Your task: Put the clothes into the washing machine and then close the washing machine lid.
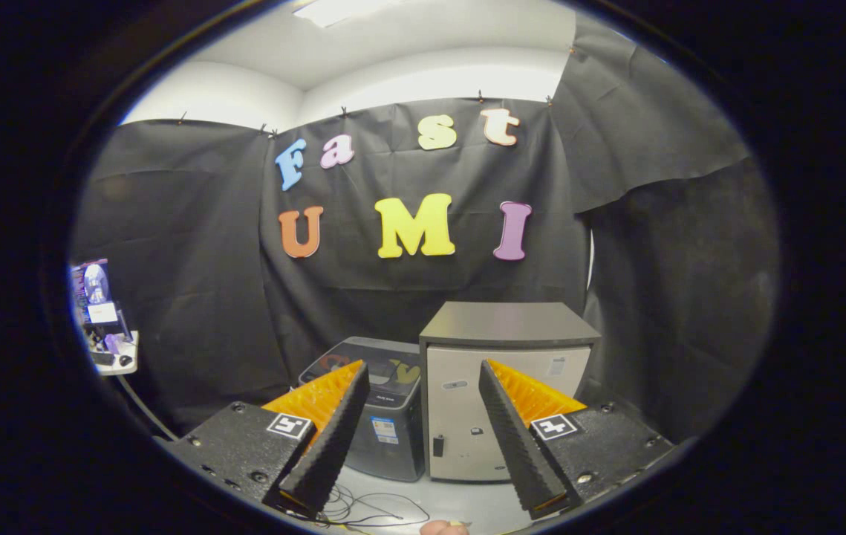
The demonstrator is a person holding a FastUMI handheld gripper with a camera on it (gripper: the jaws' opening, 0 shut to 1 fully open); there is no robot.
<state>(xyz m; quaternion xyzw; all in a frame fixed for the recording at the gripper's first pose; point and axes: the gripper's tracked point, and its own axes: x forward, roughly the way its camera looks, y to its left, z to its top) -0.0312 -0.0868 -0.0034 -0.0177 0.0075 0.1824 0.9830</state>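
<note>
A small dark grey washing machine [385, 423] stands on the floor beyond my fingers, against the black cloth wall. Its glossy top lid [363, 364] lies flat and mirrors colours from the wall. My gripper [423, 366] is open, held well back from the machine, with nothing between its fingers. The left finger [333, 431] overlaps the machine's left part in the view.
A beige cabinet with a dark flat top [504, 386] stands right beside the machine, on its right. Thin cables [371, 509] lie on the pale floor in front. A small white desk with clutter [107, 334] sits far left. A fingertip [443, 527] shows below the fingers.
</note>
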